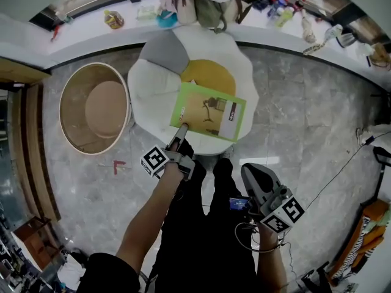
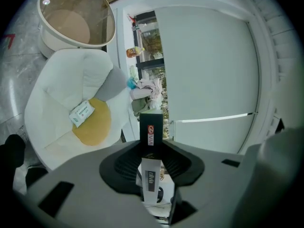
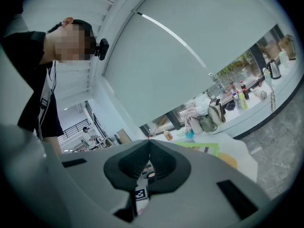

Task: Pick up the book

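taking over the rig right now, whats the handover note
Left gripper: shut on the green book, gripping one corner.
Right gripper: shut, empty, off to the side by the person's legs.
Book: in the air above the white armchair and its yellow cushion.
Done: book grasped and lifted off the seat.
Left: probably nothing but holding steady; a one-corner grip may let it swing.

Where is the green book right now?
Head view, centre: the green book is clamped at its near corner in the left gripper, over the yellow cushion of the white armchair.
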Action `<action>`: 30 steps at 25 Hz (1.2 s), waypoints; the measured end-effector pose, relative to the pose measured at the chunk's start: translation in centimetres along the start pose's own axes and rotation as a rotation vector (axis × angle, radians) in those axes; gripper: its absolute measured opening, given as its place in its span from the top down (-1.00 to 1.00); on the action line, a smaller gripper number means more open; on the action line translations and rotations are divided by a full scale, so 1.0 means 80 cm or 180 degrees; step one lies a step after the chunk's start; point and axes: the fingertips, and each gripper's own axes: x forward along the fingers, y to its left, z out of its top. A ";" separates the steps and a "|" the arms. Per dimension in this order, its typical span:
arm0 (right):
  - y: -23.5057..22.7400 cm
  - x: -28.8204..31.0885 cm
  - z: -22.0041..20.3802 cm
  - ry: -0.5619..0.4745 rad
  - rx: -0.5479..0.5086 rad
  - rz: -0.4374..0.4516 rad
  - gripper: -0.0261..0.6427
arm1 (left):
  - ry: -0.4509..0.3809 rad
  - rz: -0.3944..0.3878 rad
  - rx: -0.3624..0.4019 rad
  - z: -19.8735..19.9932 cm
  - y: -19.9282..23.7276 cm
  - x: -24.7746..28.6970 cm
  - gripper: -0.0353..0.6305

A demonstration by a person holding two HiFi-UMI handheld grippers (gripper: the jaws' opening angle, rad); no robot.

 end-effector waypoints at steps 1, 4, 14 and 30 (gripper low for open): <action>0.003 0.001 0.006 -0.0025 -0.0031 0.0008 0.87 | -0.0012 -0.0017 -0.0019 0.001 -0.006 -0.007 0.47; 0.012 0.000 0.024 -0.0117 -0.0125 0.0036 0.87 | -0.0041 -0.0071 -0.0031 0.004 -0.024 -0.028 0.48; 0.024 -0.021 0.075 -0.0285 -0.0373 0.0069 0.87 | -0.0211 -0.0313 -0.0285 -0.004 -0.091 -0.091 0.47; 0.022 -0.044 0.126 -0.0380 -0.0594 0.0238 0.87 | -0.0541 -0.0476 -0.0439 -0.022 -0.174 -0.152 0.47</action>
